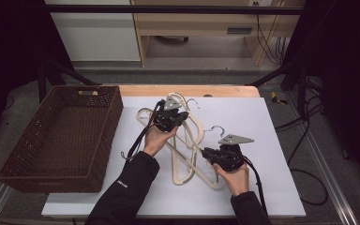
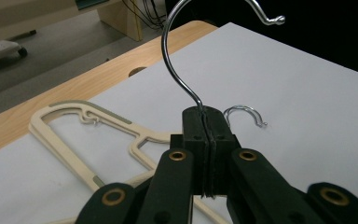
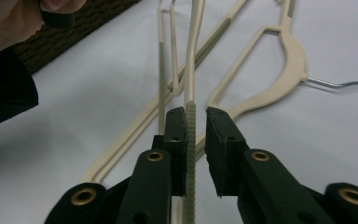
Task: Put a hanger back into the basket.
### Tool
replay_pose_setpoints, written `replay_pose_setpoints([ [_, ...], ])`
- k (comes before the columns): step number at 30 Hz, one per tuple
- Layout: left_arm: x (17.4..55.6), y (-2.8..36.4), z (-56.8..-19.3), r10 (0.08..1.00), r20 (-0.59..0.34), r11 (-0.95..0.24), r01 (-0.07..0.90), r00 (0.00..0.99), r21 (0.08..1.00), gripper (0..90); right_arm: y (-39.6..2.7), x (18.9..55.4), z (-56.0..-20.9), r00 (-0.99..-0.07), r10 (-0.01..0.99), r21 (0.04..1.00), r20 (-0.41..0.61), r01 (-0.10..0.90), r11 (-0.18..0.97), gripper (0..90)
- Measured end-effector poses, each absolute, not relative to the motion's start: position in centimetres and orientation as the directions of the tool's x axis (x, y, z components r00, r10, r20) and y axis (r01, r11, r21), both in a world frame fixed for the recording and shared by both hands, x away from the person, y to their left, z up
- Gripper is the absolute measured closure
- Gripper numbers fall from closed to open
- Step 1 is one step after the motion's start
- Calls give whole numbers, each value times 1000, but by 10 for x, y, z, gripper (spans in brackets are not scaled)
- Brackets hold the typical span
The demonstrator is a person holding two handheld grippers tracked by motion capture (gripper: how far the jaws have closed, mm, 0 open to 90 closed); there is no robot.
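Observation:
Several cream plastic hangers (image 1: 187, 154) with metal hooks lie tangled on the white board (image 1: 262, 126). My left gripper (image 1: 180, 115) is over the pile's far end. In the left gripper view it (image 2: 207, 116) is shut on the shank of one hanger's metal hook (image 2: 177, 60), which curves up out of the jaws. My right gripper (image 1: 205, 152) is at the pile's near right side. In the right gripper view its jaws (image 3: 196, 114) stand slightly apart around a hanger's ribbed bar (image 3: 190, 140); the bar lies against the left pad, with a gap to the right pad.
A brown wicker basket (image 1: 61, 136) with nothing in it stands left of the board. A wooden table edge (image 1: 187, 90) runs along the board's far side. Another hanger (image 2: 98, 121) and a small hook (image 2: 244, 109) lie flat beyond the left gripper. Cables trail at the right.

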State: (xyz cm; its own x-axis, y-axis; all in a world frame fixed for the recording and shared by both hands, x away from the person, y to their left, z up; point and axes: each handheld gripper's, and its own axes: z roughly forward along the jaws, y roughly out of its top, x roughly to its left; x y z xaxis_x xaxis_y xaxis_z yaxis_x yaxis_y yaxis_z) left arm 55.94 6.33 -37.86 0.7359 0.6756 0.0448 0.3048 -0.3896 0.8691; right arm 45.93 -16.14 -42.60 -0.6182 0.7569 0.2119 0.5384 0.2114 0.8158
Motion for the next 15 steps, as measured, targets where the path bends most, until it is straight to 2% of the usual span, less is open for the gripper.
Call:
replay_pose_setpoints([
  [11, 525, 76, -373, 662, 66, -405, 282, 746, 870, 891, -147, 453, -411, -660, 723, 861, 203, 472, 189, 588],
  [12, 523, 77, -373, 663, 64, -404, 284, 746, 869, 890, -141, 454, -408, -669, 716, 867, 198, 461, 190, 551],
  [15, 518, 79, -374, 662, 64, -404, 284, 747, 870, 891, -131, 456, -405, -675, 711, 872, 195, 451, 190, 530],
])
